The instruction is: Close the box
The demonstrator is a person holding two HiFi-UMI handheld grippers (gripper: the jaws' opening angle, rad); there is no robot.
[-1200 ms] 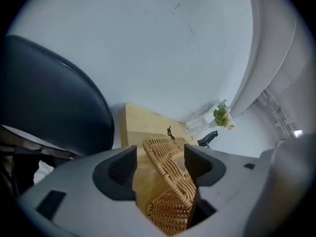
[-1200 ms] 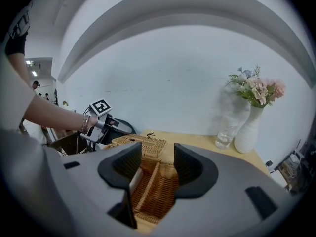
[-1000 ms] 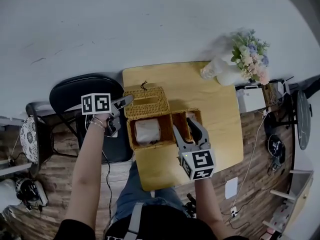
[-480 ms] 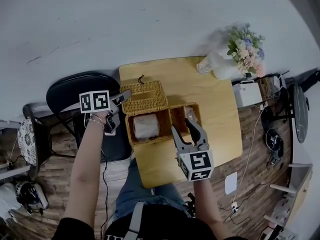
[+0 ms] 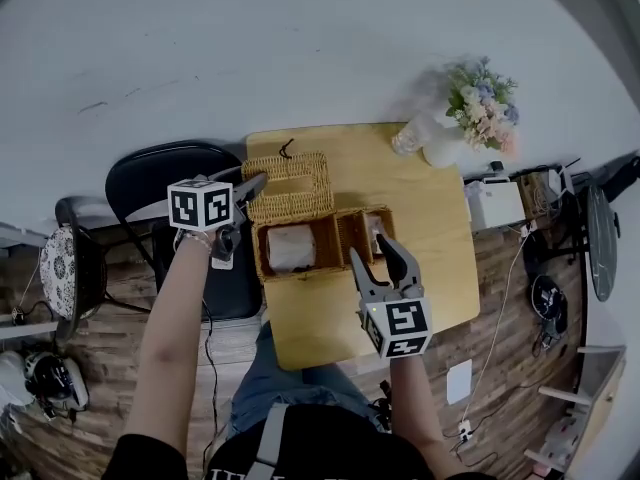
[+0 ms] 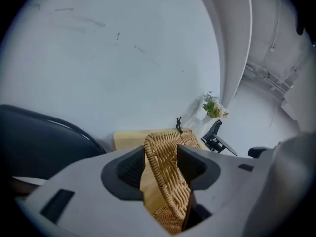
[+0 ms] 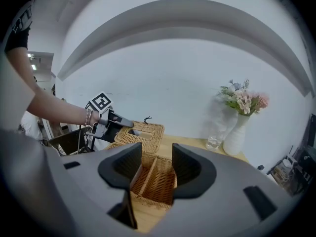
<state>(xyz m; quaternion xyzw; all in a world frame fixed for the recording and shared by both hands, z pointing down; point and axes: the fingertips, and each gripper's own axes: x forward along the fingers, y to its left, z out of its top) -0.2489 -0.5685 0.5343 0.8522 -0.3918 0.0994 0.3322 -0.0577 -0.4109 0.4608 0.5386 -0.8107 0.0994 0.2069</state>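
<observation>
Wicker box (image 5: 338,240) sits open on the left half of a wooden table (image 5: 420,268), its left wall close to the table's left edge. A divider splits it in two: a white roll (image 5: 290,250) fills the left compartment, and something pale lies in the right one. Its lid (image 5: 290,183) is hinged along the far side and stands tilted up behind the box toward the wall, with a small black loop (image 5: 286,150) at its far edge.

The left gripper (image 5: 255,183) reaches in from the left and has the lid's woven left rim between its jaws. They have just been closing, and the pads now press on the wicker from both sides. The right gripper (image 5: 370,250) hovers over the box's near right corner with its jaws well apart and nothing in them; its own view shows only the open compartments beyond.

Bare tabletop lies in front of the box and all along its right side. A vase of flowers (image 5: 478,103) and a glass jar (image 5: 408,140) stand at the far right corner, well apart from the box. A black chair (image 5: 150,183) stands just beside the table's left edge, under the left forearm.
</observation>
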